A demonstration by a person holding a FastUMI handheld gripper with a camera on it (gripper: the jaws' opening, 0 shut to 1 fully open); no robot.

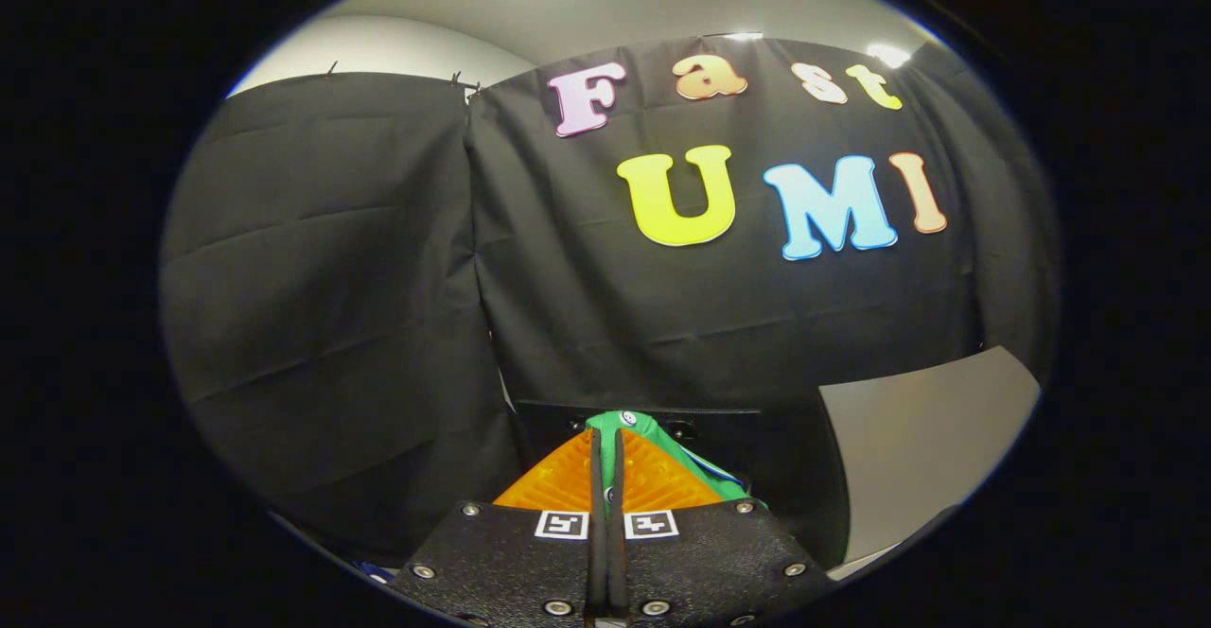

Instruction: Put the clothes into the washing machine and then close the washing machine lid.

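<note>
I have the gripper (606, 458) pinched nearly closed on a green garment (662, 439) that bunches at the fingertips and trails off to their right, held up facing the booth's black cloth wall, so I judge the washing machine lies somewhere below.

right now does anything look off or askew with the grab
Nothing looks damaged or spilled. The gripper is pinched on a green garment, which bunches at the fingertips and trails off to one side rather than hanging centred. Beyond it is the black cloth wall.
</note>
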